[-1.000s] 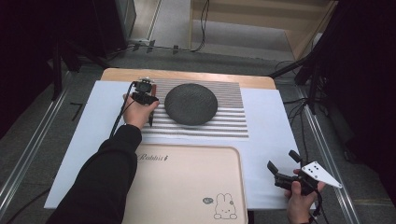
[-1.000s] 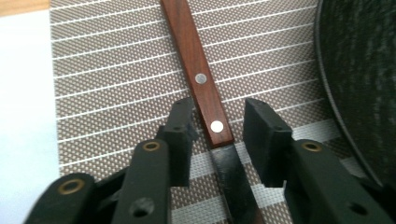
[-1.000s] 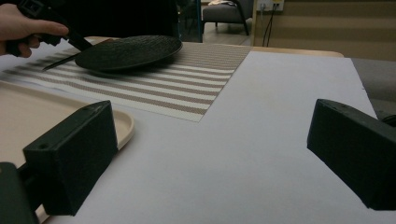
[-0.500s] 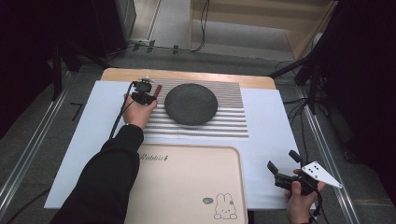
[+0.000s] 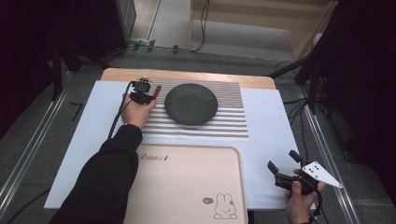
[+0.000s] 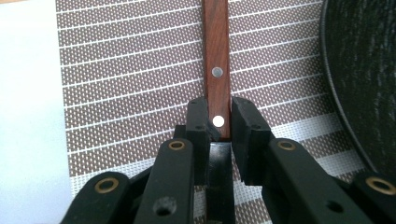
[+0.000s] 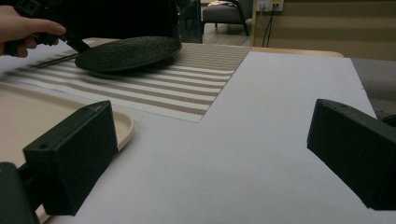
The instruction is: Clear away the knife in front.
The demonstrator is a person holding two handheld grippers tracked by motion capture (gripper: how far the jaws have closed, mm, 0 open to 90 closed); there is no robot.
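Observation:
A utensil's wooden handle (image 6: pixel 215 51) with metal rivets lies on the striped placemat (image 5: pixel 224 123), just left of a dark round plate (image 5: pixel 190 103). My left gripper (image 6: pixel 218 112) is shut on the near end of that handle, one pad against each side; its jaws have just been closing onto it. From above, the left gripper (image 5: pixel 150 94) sits at the mat's far left corner, with the reddish handle (image 5: pixel 158 89) beside it. My right gripper (image 5: pixel 282 159) rests near the table's front right corner, open with nothing between its jaws (image 7: pixel 210 140). The rest of the utensil is hidden.
A beige tray (image 5: pixel 187 186) with a rabbit drawing lies at the front centre on a white sheet (image 5: pixel 271 116). The plate (image 7: pixel 128 52) and the other hand sit far off in the right gripper view. Cables and metal rails run beside the table.

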